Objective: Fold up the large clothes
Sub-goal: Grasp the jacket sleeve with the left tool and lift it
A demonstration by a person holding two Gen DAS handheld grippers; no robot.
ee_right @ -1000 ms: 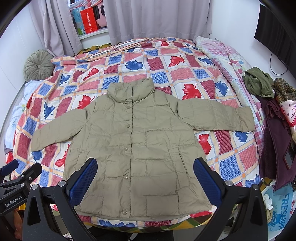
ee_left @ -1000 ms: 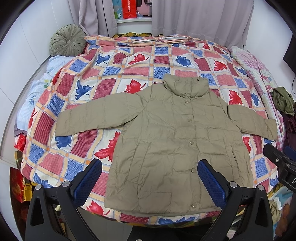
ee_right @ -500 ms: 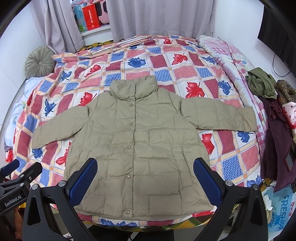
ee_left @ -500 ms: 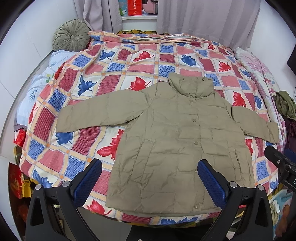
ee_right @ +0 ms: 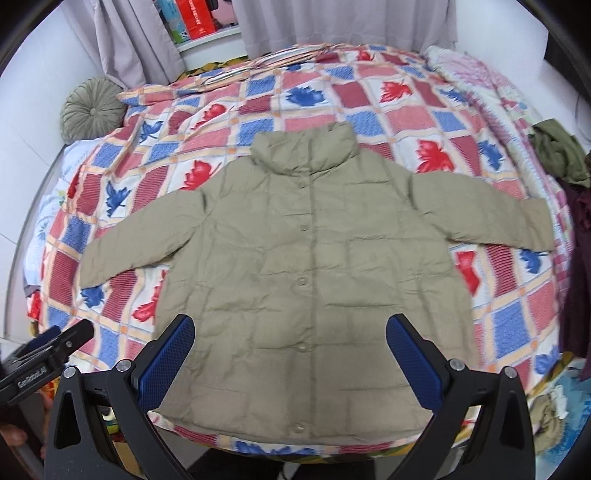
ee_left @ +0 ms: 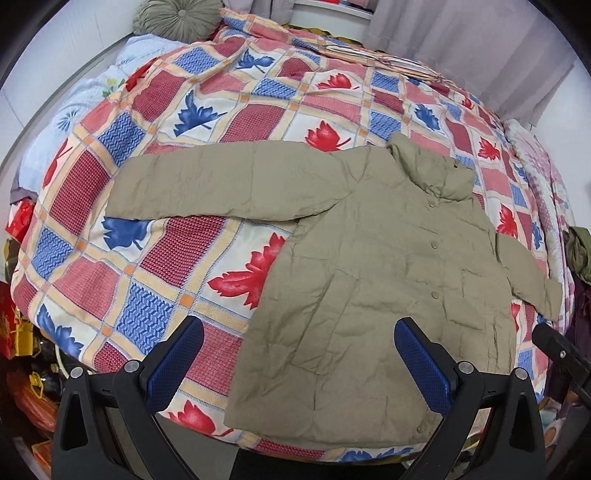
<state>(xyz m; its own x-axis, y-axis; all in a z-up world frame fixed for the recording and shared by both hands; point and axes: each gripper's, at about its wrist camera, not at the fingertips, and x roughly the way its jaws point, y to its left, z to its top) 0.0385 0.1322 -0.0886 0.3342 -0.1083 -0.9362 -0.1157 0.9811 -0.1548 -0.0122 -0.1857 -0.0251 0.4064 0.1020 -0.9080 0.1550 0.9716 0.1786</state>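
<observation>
since the earlier frames your left tongs point(ee_left: 299, 363) have swung toward the left side of the bed, so the jacket point(ee_left: 388, 266) now sits right of centre in that view, and your right tongs point(ee_right: 291, 360) have closed in on the jacket front.

writing: "genrobot.ai" reads on the body of the left tongs at the lower left edge of the right wrist view. a red box point(ee_right: 197, 16) on the window ledge carries print too small to read.

surroundings: round green cushion point(ee_right: 92, 109) at the head of the bed beside the grey curtain point(ee_right: 133, 40); a heap of green and dark clothes point(ee_right: 561, 155) on the right edge of the bed. nothing lies on the jacket.

the jacket lies flat, buttoned, collar away from you, both sleeves spread out, on the patchwork leaf-print quilt point(ee_left: 207, 110). both tongs stand wide apart and hold nothing. your left pair hovers over the jacket's left hem edge; your right pair frames the lower front, above the hem.
</observation>
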